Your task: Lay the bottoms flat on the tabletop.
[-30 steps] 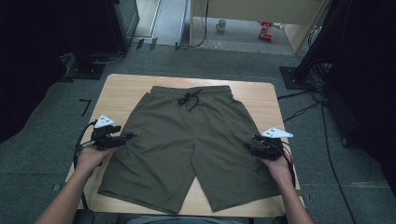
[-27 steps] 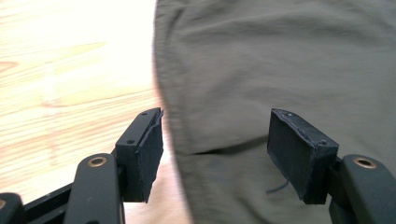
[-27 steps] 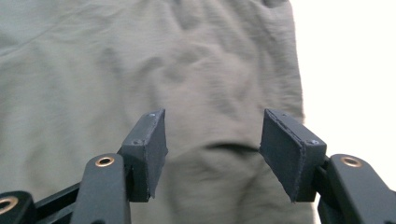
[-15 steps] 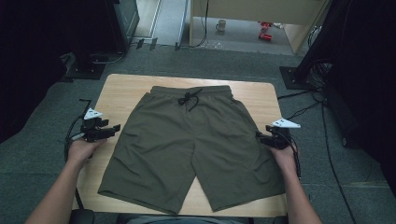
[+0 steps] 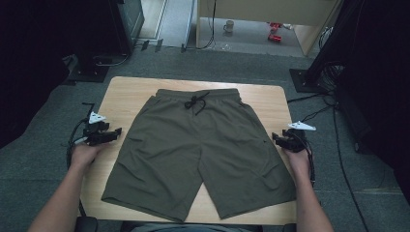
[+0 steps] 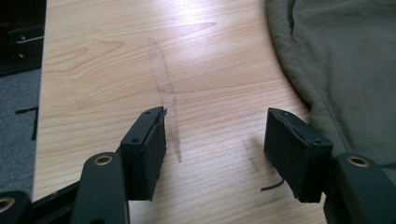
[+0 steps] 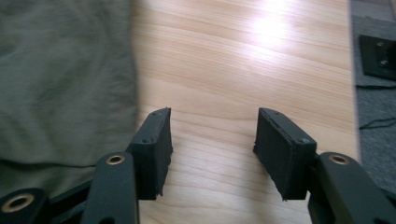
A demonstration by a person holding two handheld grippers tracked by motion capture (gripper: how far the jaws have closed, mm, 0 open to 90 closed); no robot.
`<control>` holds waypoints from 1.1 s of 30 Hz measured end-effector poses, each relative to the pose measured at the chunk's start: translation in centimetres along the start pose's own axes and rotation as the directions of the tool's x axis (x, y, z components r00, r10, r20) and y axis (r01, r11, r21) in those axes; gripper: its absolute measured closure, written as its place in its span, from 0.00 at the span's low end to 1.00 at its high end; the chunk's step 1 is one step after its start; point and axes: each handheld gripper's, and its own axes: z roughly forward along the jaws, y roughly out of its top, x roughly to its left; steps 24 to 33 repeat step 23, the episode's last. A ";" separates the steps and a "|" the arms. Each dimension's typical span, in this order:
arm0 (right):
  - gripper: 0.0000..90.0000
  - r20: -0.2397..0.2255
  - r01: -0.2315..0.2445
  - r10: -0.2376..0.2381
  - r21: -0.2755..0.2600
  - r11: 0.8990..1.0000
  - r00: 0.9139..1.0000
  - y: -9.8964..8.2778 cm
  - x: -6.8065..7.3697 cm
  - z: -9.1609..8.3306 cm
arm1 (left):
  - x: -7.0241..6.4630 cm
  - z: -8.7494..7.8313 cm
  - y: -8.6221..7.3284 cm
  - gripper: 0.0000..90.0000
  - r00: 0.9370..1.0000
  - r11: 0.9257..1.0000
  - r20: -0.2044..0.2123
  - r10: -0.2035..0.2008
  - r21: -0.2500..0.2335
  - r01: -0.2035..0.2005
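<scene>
The wooden surface stands on grey carpet, its long sides running from nine to three o'clock. Olive shorts lie flat across most of it, waistband toward twelve o'clock, both legs toward six, with the left leg's hem close to the surface's near edge. A dark drawstring is knotted at the middle of the waistband. The person's forearms come in from six o'clock, one at each side of the shorts. The left tongs sit at nine o'clock of the shorts, over bare wood just beside the cloth's side seam; in the left gripper view the left tongs stand wide apart with nothing between them, the shorts' edge lying off to their right. The right tongs sit at three o'clock, near the other side seam; in the right gripper view they too gape over bare wood, gripping nothing, with cloth at their left.
</scene>
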 end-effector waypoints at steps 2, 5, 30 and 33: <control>0.44 -0.015 0.013 -0.013 0.004 1.000 1.000 0.0 0.6 0.1 | -0.5 0.1 0.0 0.41 1.000 1.000 0.001 0.003 -0.005 -0.003; 0.39 -0.035 0.031 -0.031 0.009 0.999 0.999 0.1 1.4 0.2 | -1.2 0.0 -0.1 0.41 1.000 1.000 0.011 0.011 -0.005 -0.011; 0.24 0.002 -0.002 0.002 0.026 1.000 1.000 -0.1 2.6 0.1 | -2.3 -0.3 -0.4 0.32 1.000 1.000 -0.024 -0.020 0.004 0.020; 0.24 0.002 -0.002 0.002 0.026 1.000 1.000 -0.1 2.6 0.1 | -2.3 -0.3 -0.4 0.32 1.000 1.000 -0.024 -0.020 0.004 0.020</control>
